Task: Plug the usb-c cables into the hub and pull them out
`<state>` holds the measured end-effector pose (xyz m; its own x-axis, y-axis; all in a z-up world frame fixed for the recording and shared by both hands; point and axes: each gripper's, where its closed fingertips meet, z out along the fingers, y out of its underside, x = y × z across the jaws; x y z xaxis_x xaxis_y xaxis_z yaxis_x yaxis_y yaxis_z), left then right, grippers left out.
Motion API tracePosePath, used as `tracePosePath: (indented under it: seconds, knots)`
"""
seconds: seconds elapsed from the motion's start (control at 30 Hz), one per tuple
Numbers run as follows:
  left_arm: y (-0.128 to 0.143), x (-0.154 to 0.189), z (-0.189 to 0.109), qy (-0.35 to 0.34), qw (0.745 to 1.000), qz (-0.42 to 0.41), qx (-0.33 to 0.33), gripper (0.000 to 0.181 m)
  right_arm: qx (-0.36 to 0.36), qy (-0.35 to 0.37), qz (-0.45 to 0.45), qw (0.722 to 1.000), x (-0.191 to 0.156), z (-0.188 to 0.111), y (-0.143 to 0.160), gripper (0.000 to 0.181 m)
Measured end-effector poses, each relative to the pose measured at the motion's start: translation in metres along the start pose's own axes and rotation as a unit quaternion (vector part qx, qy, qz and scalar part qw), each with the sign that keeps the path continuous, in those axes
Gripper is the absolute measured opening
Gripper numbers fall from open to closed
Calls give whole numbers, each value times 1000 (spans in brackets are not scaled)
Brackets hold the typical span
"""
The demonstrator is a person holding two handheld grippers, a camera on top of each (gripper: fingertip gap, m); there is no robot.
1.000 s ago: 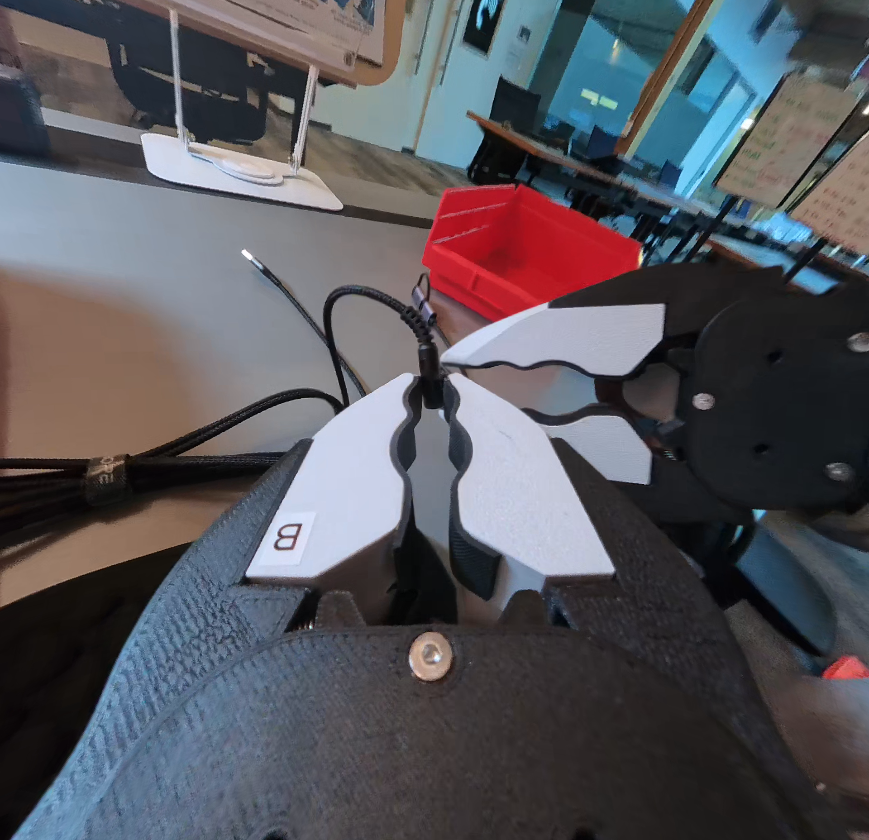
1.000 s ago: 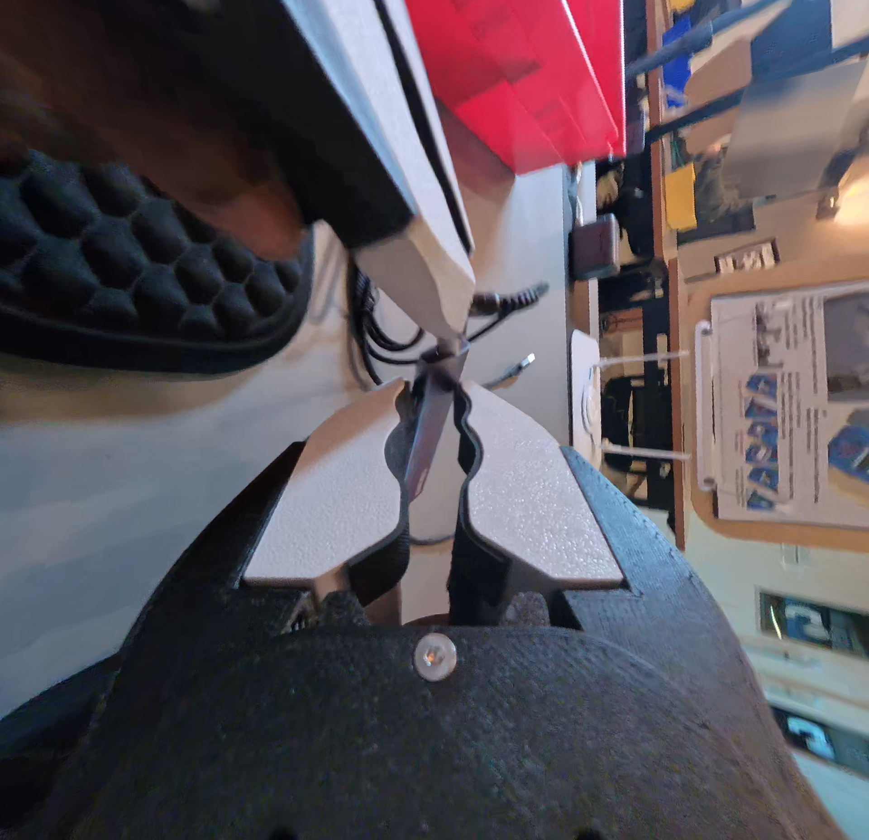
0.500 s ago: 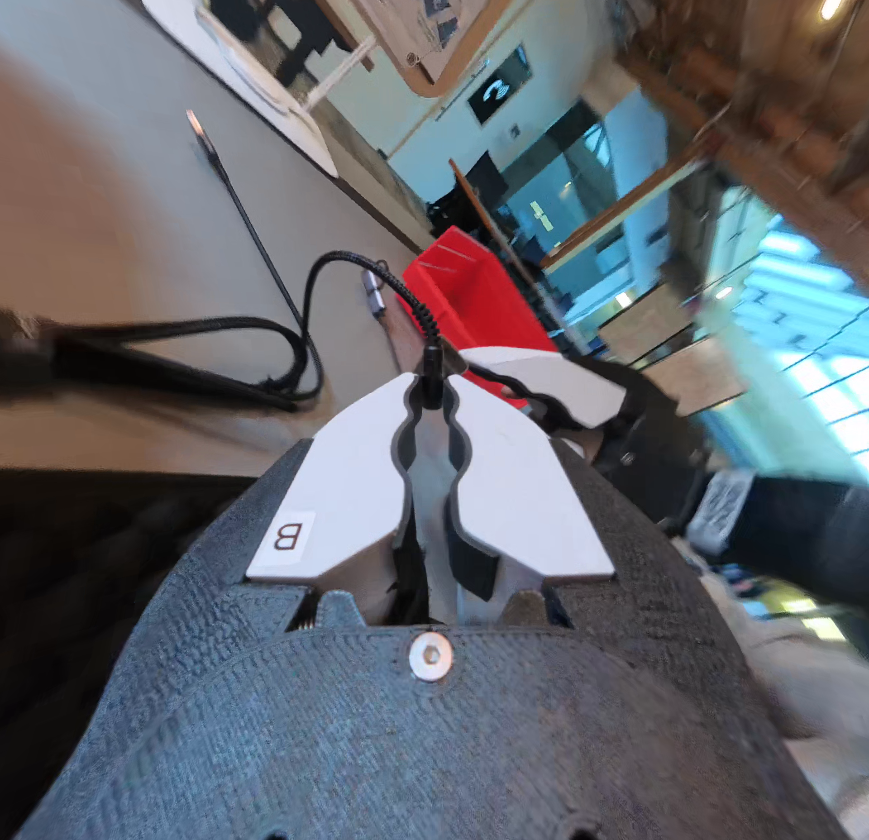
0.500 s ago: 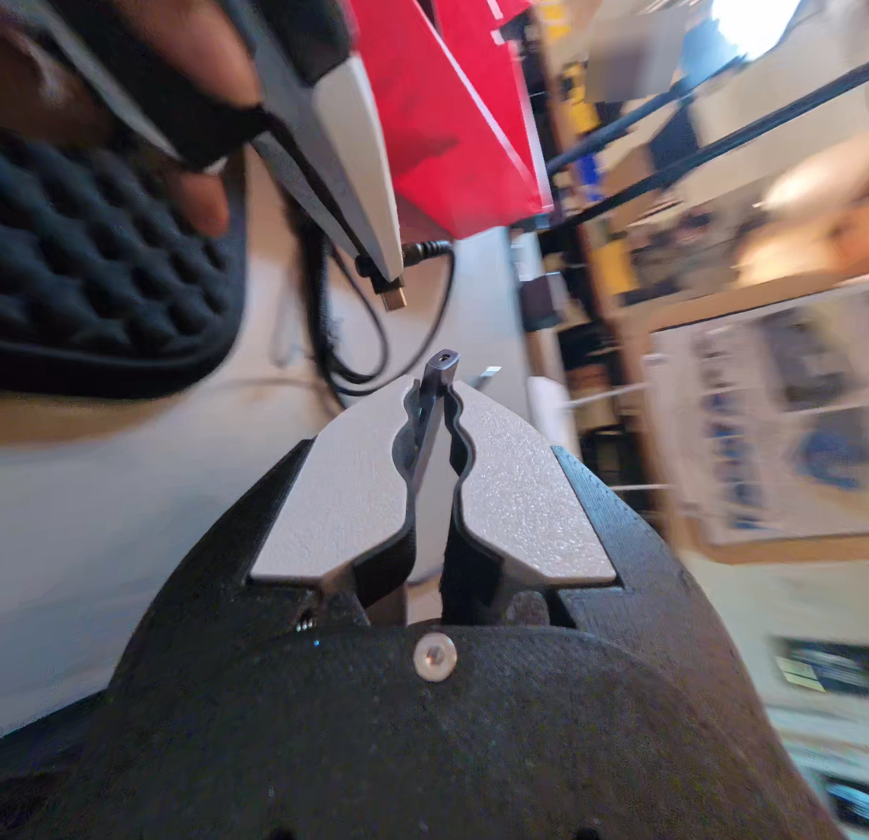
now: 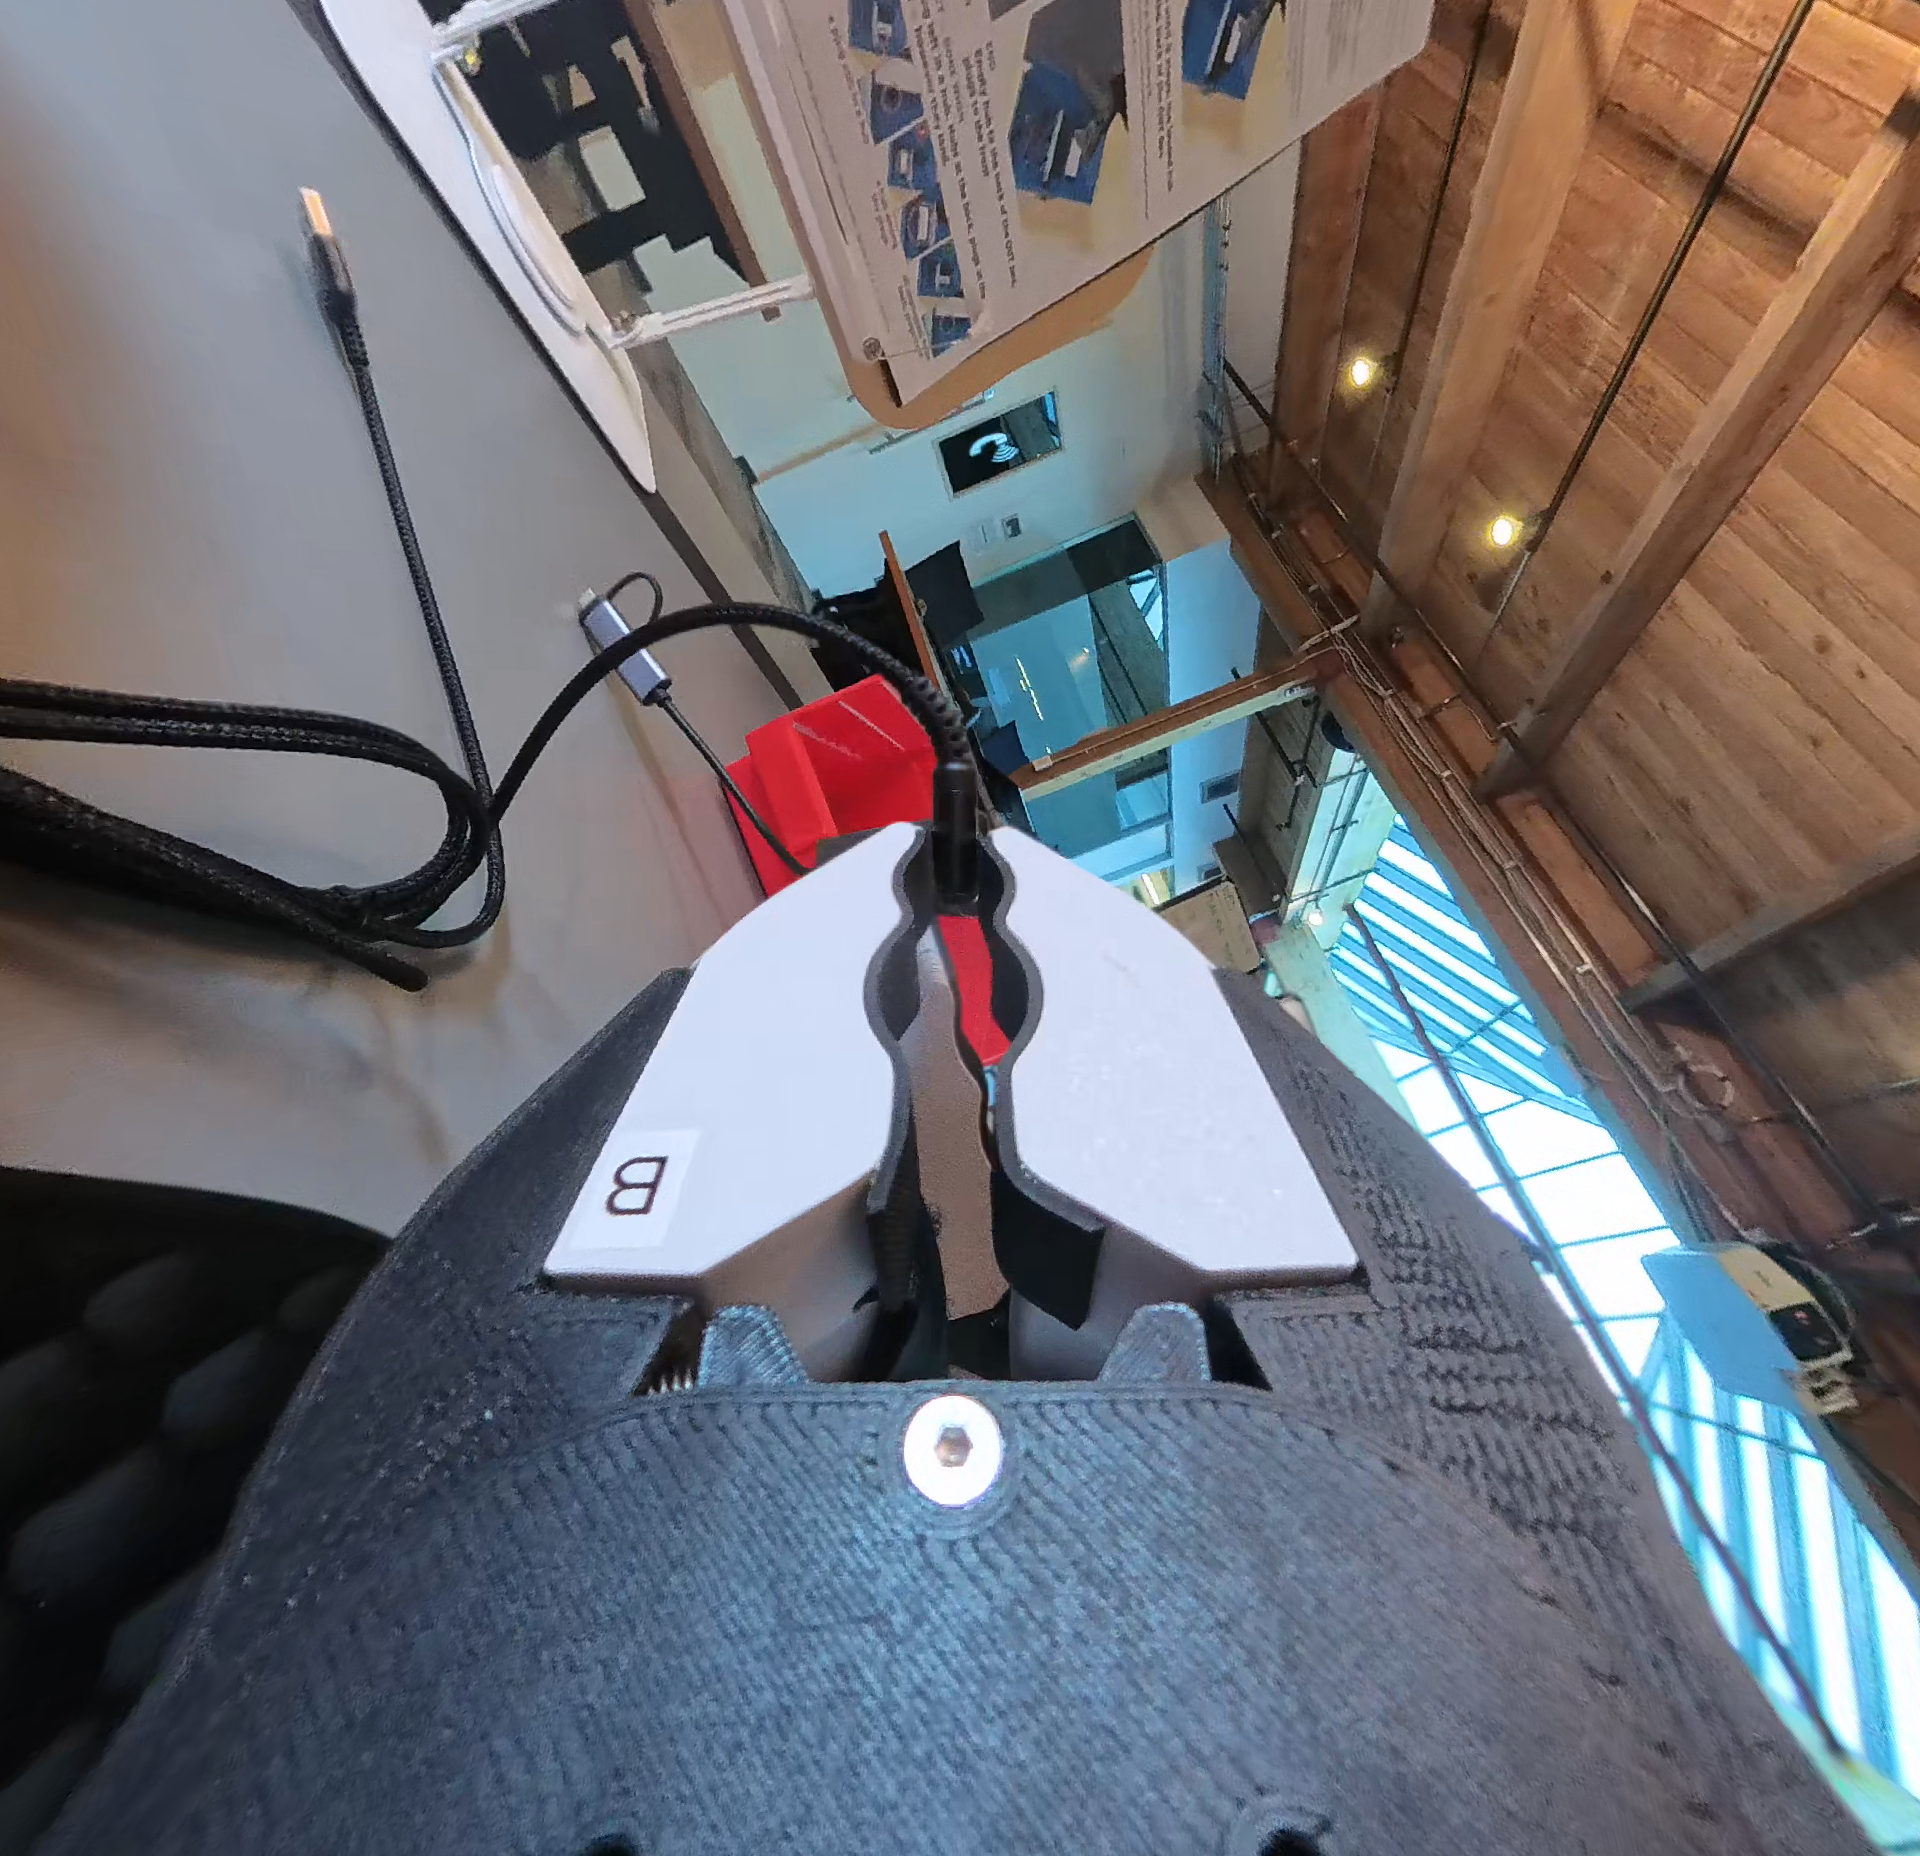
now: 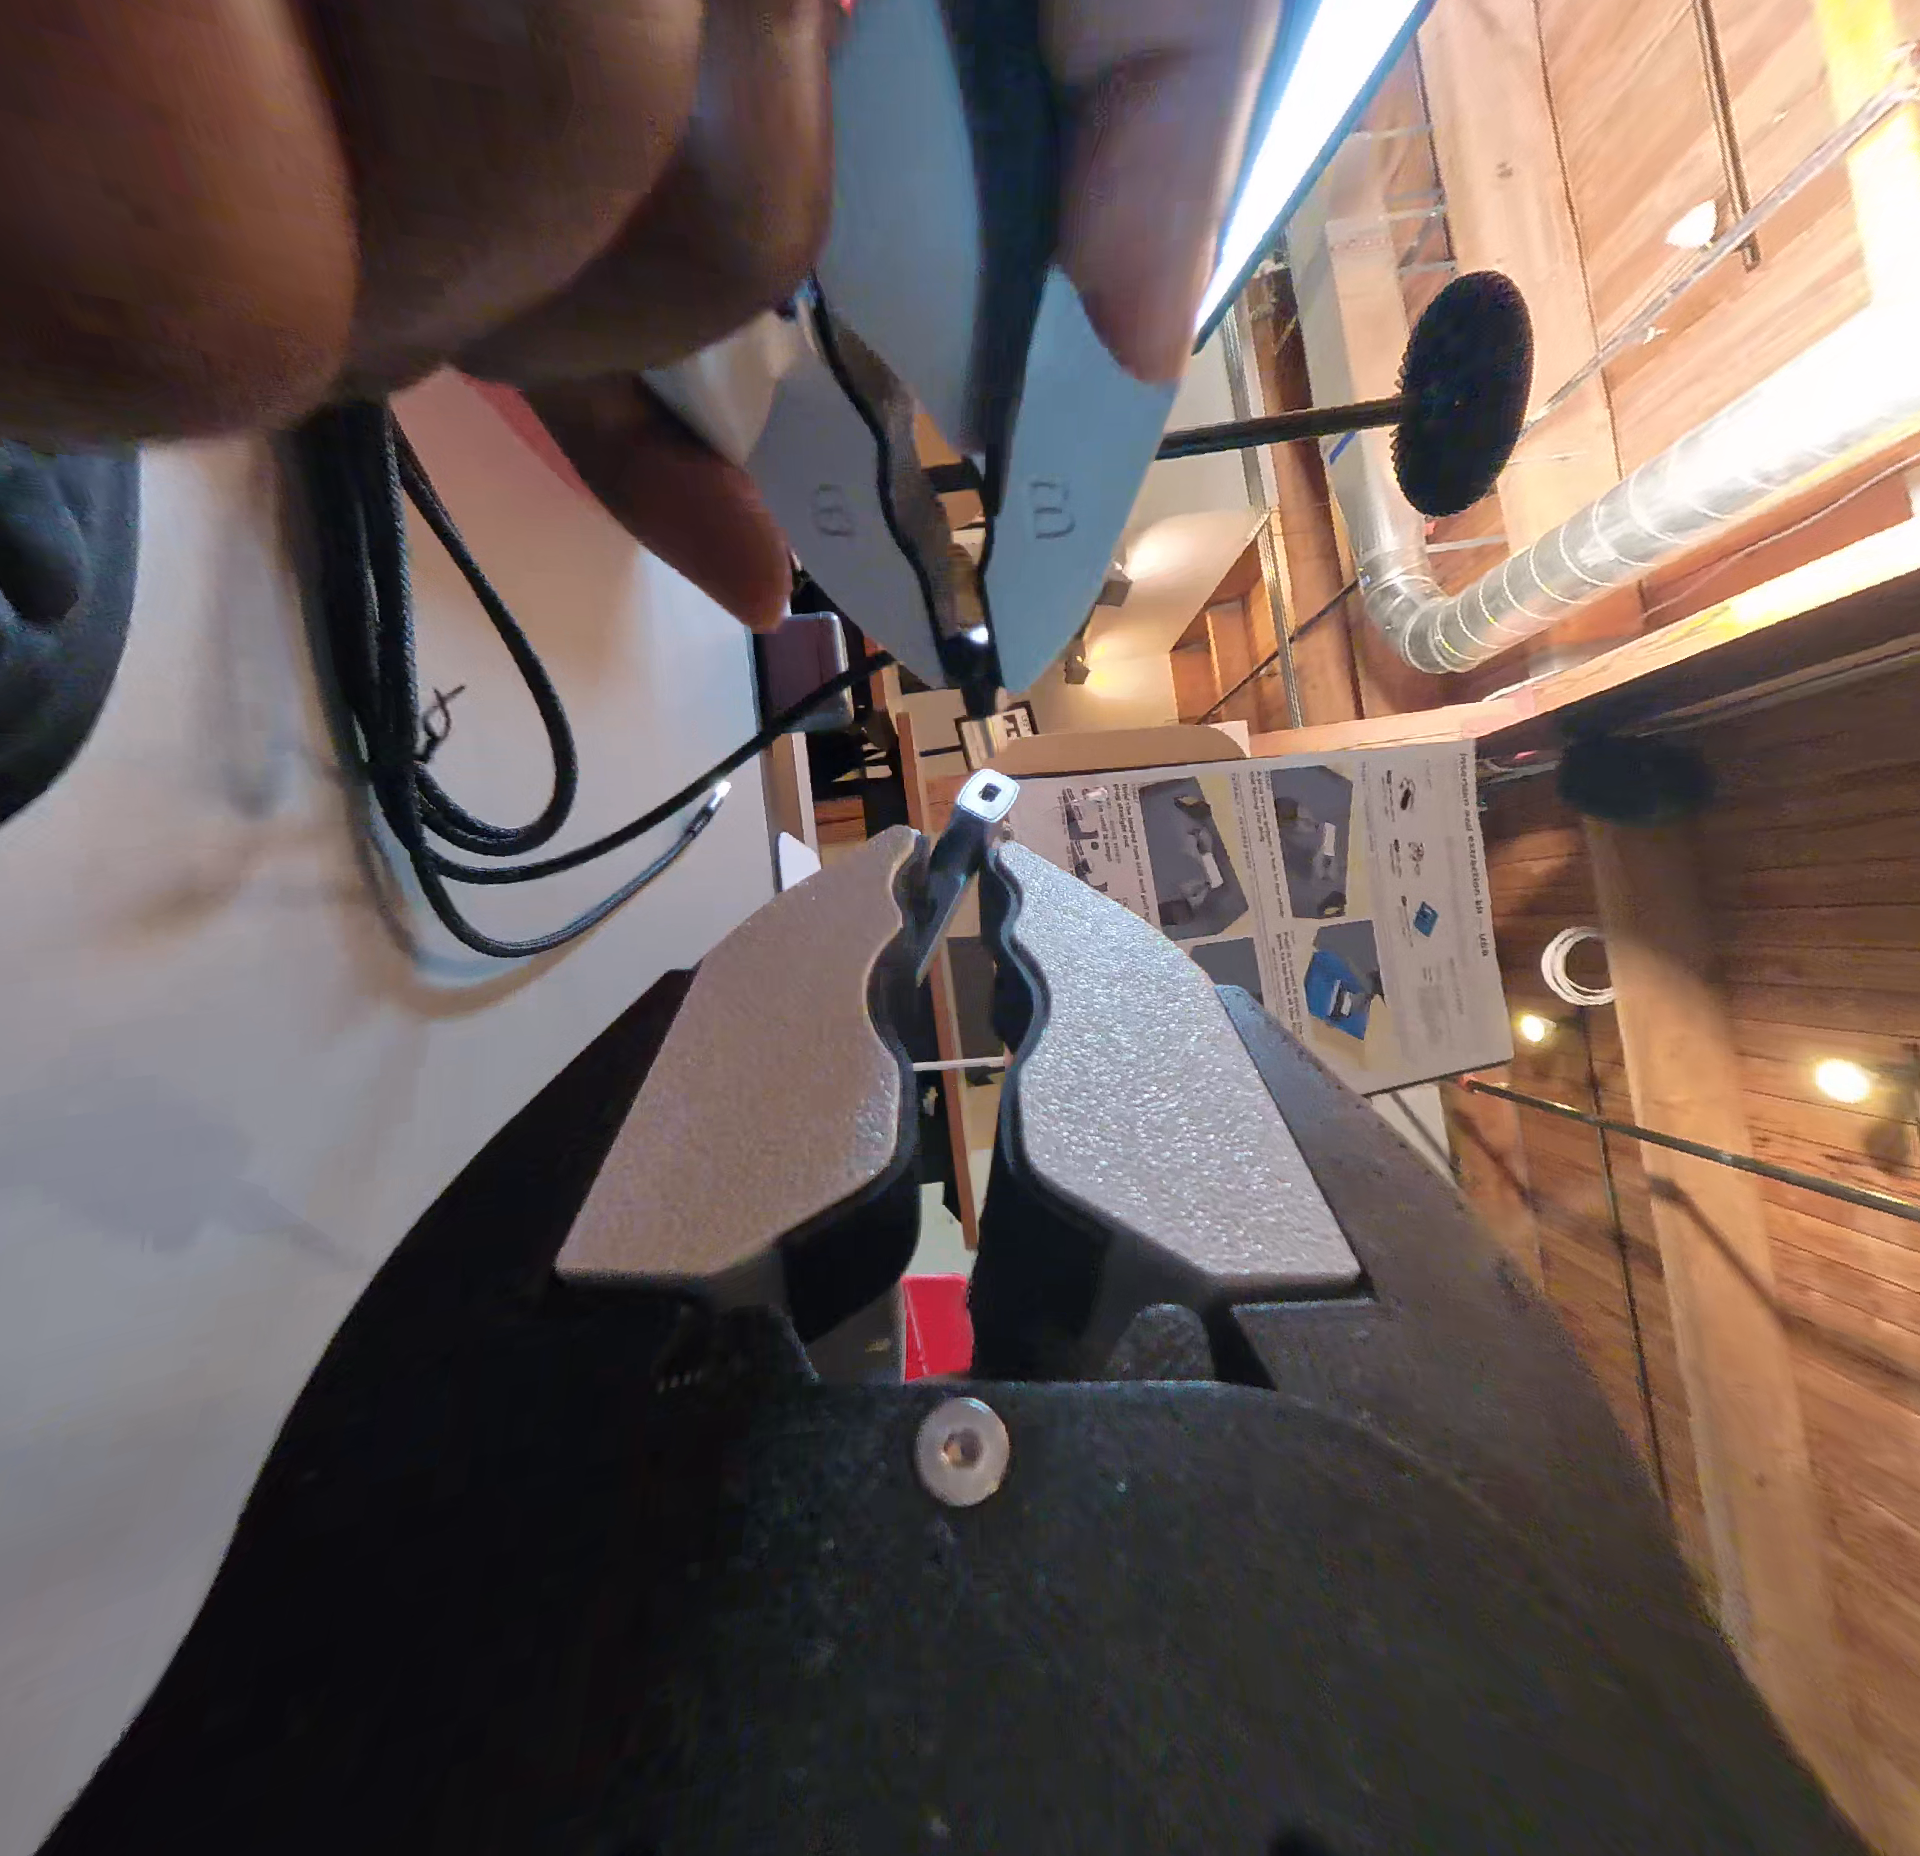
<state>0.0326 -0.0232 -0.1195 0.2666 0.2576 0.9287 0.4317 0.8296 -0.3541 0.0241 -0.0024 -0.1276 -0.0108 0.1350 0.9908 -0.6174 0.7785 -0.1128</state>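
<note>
— What do the tongs have, nearest first?

— The left gripper (image 5: 954, 850) is clenched on the black plug of a braided usb-c cable (image 5: 665, 634), pinched right at its fingertips. The right gripper (image 6: 951, 850) grasps the hub (image 6: 961, 856), a slim grey bar that pokes past its tips with a port end facing outward.

— Are plug and hub joined?

— No. In the right wrist view the plug sits just beyond the hub's end, near it but apart. A hand (image 6: 436, 165) wraps the left gripper.

— And the surface?

— A pale grey table (image 5: 156, 456). Beyond the hub, black cables (image 6: 457, 767) loop on it; one loose cable end (image 5: 317, 222) lies farther out, and a grey adapter (image 5: 623, 643) rests near the table's edge.

— Farther still?

— A red bin (image 5: 831, 767), a white stand base (image 5: 499, 196) carrying a printed instruction board (image 5: 1039, 92), then a room with wood-plank walls (image 5: 1662, 456), small lights and a silver duct (image 6: 1610, 518).
</note>
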Motion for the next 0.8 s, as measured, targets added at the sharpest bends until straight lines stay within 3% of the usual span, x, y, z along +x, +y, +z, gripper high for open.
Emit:
tracePosePath:
  seconds: [0.1,0.2,0.27,0.33,0.47,0.57,0.7,0.73,0.8]
  knots:
    - [-3,0,-1,3,1000,12,8,8,14,-53,54,997,-11,1,-2,8]
    - [-19,-4,-11,-4,998,42,35,8,44,-219,128,966,-44,-11,-7,8]
    - [-31,-3,-20,0,997,55,54,9,79,-349,165,919,-68,-30,-18,9]
    - [-38,-2,-26,8,997,55,61,9,93,-420,191,883,-77,-41,-25,9]
    - [-38,-2,-28,18,997,45,54,9,90,-519,210,823,-96,-52,-31,11]
    - [-35,-2,-28,27,998,41,45,9,102,-579,274,761,-98,-57,-36,12]
    - [-37,-1,-30,37,998,42,42,8,117,-670,374,630,-79,-59,-33,46]
    - [-37,-1,-30,39,998,42,41,8,116,-687,381,608,-76,-58,-31,54]
    - [-36,-1,-30,43,998,40,36,8,99,-709,353,602,-81,-52,-20,64]
